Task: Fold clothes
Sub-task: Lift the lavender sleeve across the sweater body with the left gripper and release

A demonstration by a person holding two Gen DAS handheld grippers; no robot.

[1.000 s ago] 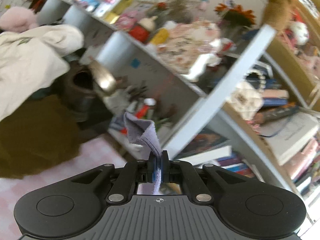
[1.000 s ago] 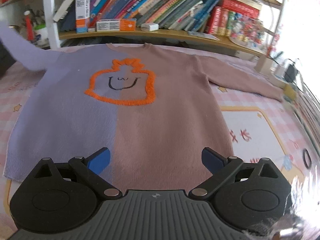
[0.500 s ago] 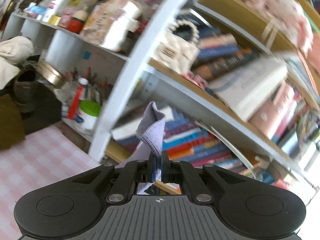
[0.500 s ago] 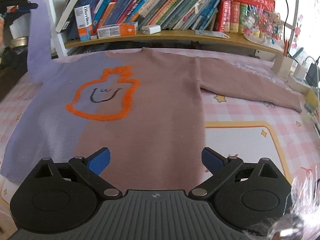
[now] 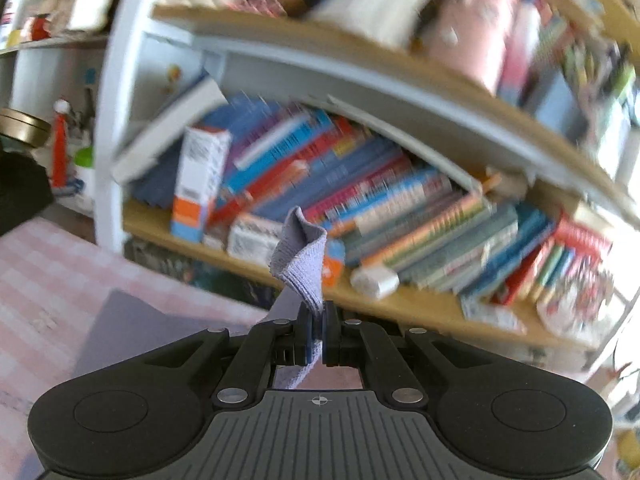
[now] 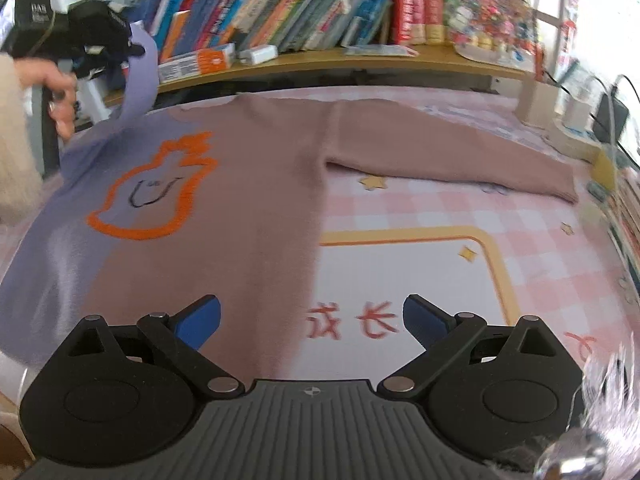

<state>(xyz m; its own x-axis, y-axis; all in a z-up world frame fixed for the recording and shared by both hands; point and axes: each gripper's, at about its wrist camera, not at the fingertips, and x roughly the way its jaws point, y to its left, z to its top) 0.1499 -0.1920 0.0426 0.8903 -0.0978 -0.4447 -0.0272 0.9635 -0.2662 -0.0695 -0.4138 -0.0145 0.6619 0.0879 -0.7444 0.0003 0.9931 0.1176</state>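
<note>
Left tool is pinched tight on the lilac sleeve and has swung it from the side toward the sweater, which lies flat on the counter. Sleeve fold's underway at 10 o'clock. Right tool hangs wide open, holding nothing.

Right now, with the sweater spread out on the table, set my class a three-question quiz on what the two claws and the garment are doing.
1. True or false: the left claw is shut on the lilac sleeve.
2. Multiple choice: the right claw is A) gripping the hem, B) open and holding nothing, C) shut on the mauve sleeve.
3. Short answer: where does the mauve sleeve lie?

Key
1. True; the cuff is pinched between the pads and lifted off the sweater.
2. B; it hangs open over the sweater's lower edge.
3. Flat on the pink checked tablecloth, stretched out sideways.
</note>
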